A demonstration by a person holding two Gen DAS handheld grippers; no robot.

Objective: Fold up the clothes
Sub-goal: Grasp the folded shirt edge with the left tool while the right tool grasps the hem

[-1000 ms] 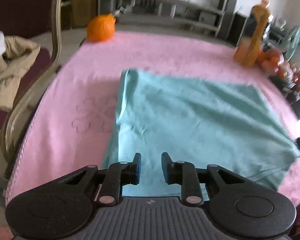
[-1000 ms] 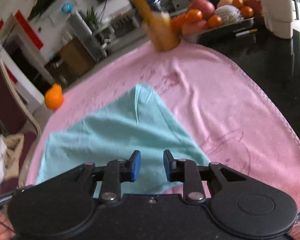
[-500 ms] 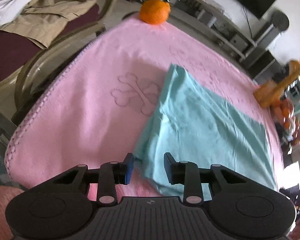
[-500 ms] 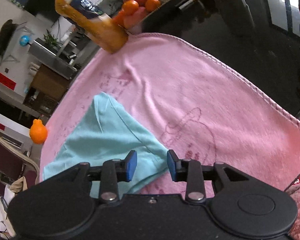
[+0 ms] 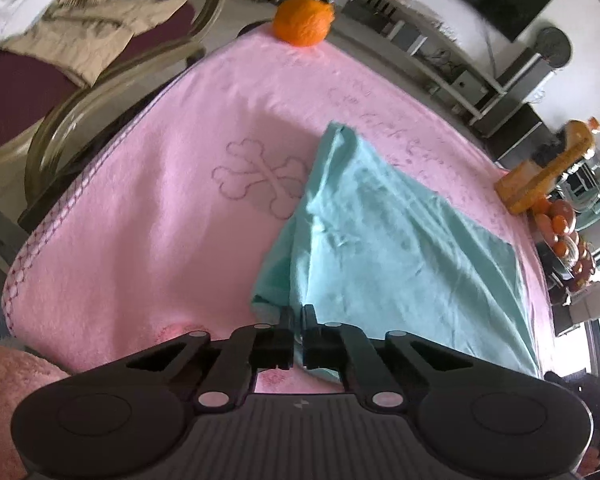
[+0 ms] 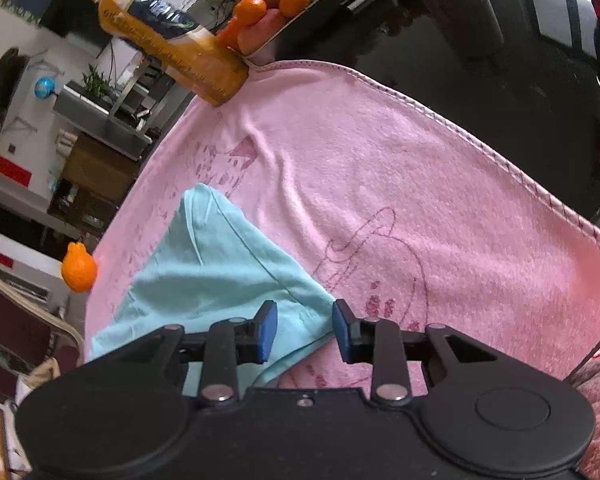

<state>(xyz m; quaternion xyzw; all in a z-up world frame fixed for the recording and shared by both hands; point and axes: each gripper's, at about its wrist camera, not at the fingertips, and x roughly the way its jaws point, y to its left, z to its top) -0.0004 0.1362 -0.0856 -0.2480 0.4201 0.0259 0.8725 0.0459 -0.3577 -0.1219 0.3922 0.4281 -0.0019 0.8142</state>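
A teal garment (image 5: 400,248) lies folded flat on a pink towel (image 5: 140,220) that covers the table. My left gripper (image 5: 298,316) is shut on the garment's near left corner, and the fabric bunches up just past the black fingers. In the right wrist view the same teal garment (image 6: 220,276) ends in its near right corner, which lies between the blue pads (image 6: 269,326) of my right gripper (image 6: 305,322). That gripper stands open, its pads apart from the cloth, just above the pink towel (image 6: 420,184).
An orange fruit (image 5: 303,20) sits at the towel's far edge. A juice bottle (image 6: 168,36) and a tray of fruit (image 6: 300,8) stand at the far right corner, on a dark tabletop (image 6: 520,92). A chair (image 5: 60,128) with heaped clothes (image 5: 80,20) is on the left.
The left jaws have closed on the teal corner that lay between them half a second ago. Both wrists rolled over the past second; the right gripper has hardly shifted since.
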